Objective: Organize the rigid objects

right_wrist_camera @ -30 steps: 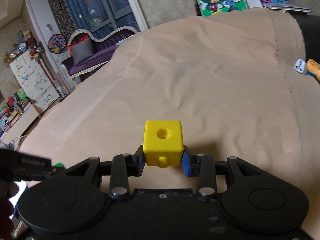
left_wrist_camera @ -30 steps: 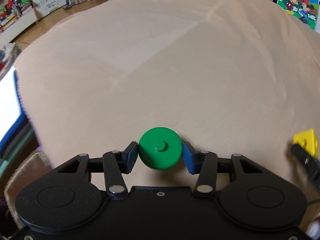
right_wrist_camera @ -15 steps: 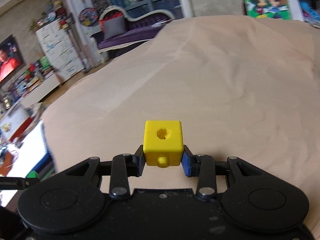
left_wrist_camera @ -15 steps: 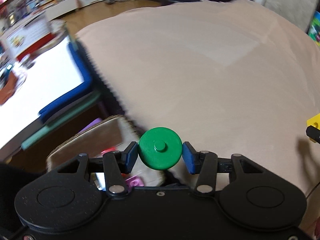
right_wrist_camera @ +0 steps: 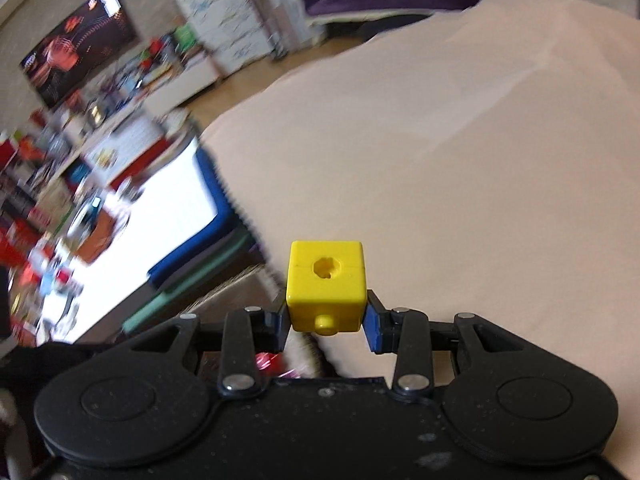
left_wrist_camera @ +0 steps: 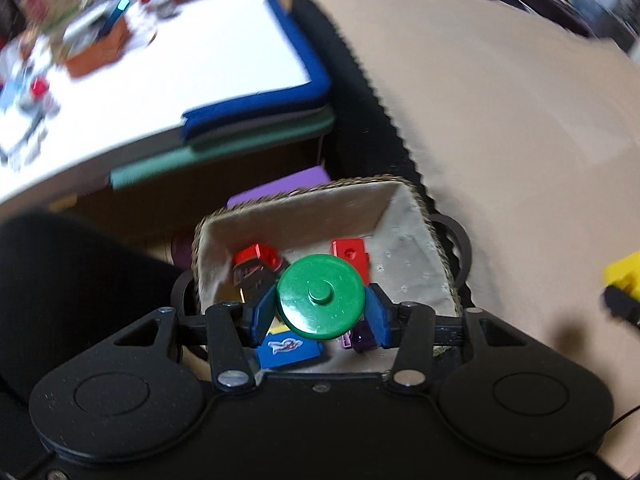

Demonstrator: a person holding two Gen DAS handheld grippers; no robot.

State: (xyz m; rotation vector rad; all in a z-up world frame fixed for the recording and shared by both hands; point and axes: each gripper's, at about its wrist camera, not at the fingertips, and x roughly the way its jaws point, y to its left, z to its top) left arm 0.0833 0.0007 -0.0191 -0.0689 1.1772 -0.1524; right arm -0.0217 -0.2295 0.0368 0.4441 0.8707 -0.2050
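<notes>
My left gripper is shut on a round green disc with a centre stud and holds it above a woven, cloth-lined basket. The basket holds red blocks, a blue block and a purple piece. My right gripper is shut on a yellow cube with a hole on top, above the beige cloth near its left edge. The yellow cube also shows at the right edge of the left wrist view.
The beige cloth-covered surface fills the right side. Left of it stands a low white table with a blue edge and clutter. A purple box lies behind the basket. A dark shape sits at the left.
Both grippers have swung left, off the middle of the cloth. The left one, still holding the green disc, has come over the basket. The right one still holds the yellow cube.
</notes>
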